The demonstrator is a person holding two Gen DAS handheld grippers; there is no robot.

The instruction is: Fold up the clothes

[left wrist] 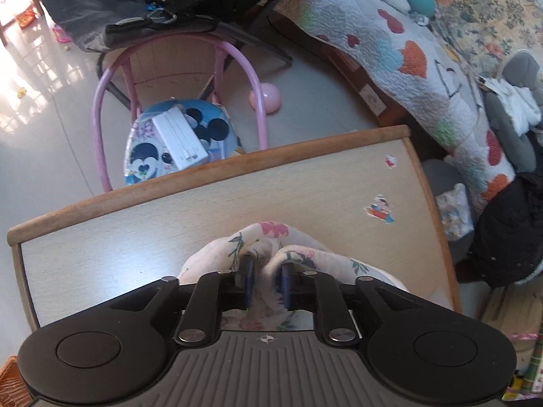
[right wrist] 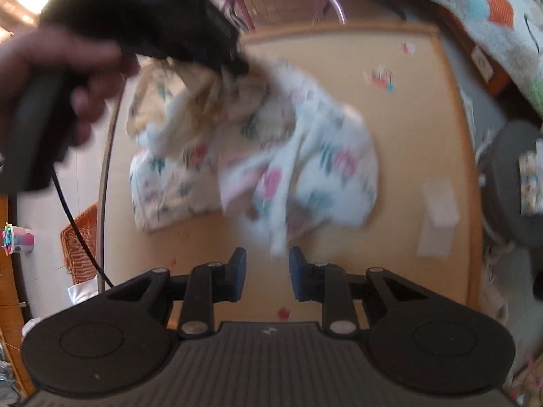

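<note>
Left hand-held gripper (left wrist: 266, 283): floral garment (right wrist: 258, 156) bunched between parted pads, grip unclear. Right hand-held gripper (right wrist: 267, 273) released. Orange basket (right wrist: 78, 247) contents unseen.

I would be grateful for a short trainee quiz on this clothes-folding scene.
1. True or false: the flowered garment lies on the floor.
2. What stands beyond the far edge of the table? A) a pink chair B) a ladder C) a fridge
3. Fill in: the jaws of the right gripper stand ___ (open or shut).
Key: 1 false, it lies on the table; 2 A; 3 open.
</note>
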